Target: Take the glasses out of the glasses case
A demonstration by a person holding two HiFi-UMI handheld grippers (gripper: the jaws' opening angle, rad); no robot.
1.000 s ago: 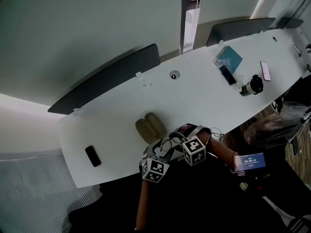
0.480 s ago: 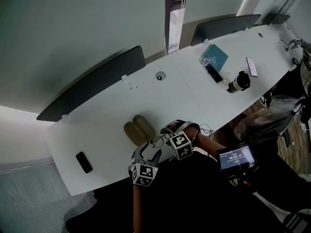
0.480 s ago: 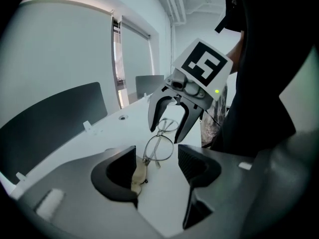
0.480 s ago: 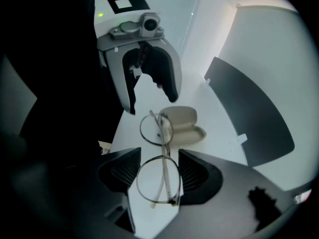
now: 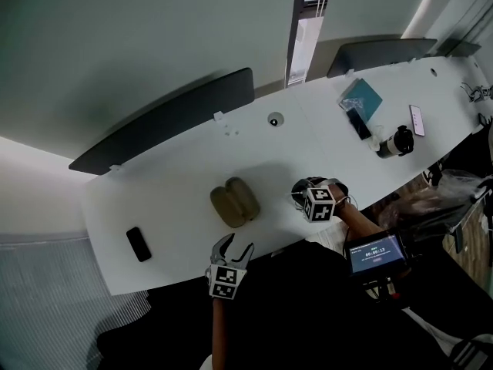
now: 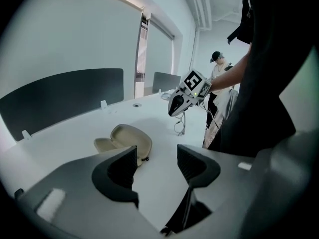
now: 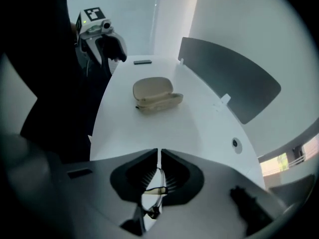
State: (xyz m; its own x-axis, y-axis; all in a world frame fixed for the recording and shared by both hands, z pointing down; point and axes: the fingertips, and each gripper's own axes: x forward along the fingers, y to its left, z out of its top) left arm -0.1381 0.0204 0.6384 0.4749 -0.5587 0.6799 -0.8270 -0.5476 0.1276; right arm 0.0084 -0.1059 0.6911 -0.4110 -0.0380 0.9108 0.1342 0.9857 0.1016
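Note:
The beige glasses case (image 5: pixel 235 202) lies open on the white table (image 5: pixel 177 183); it also shows in the left gripper view (image 6: pixel 124 139) and the right gripper view (image 7: pixel 153 94). My right gripper (image 5: pixel 305 190) is to the right of the case. Its jaws are closing, their tips nearly touching (image 7: pixel 158 156), pinched on the thin-framed glasses (image 7: pixel 155 193). The glasses (image 6: pixel 181 126) hang below it just over the table. My left gripper (image 5: pixel 236 243) hovers at the near table edge in front of the case. Its jaws (image 6: pixel 157 163) stand wide, easing inward slightly, with nothing between them.
A black phone (image 5: pixel 139 243) lies at the table's left end. At the far right are a teal book (image 5: pixel 362 95), a dark phone (image 5: pixel 359 120), a white phone (image 5: pixel 420 116) and a black-and-white bottle (image 5: pixel 398 138). Dark dividers (image 5: pixel 166 126) line the far edge.
Both grippers were together at the case. The right one has moved right, away from the case, and closed on the glasses. The left one has drawn back to the near edge.

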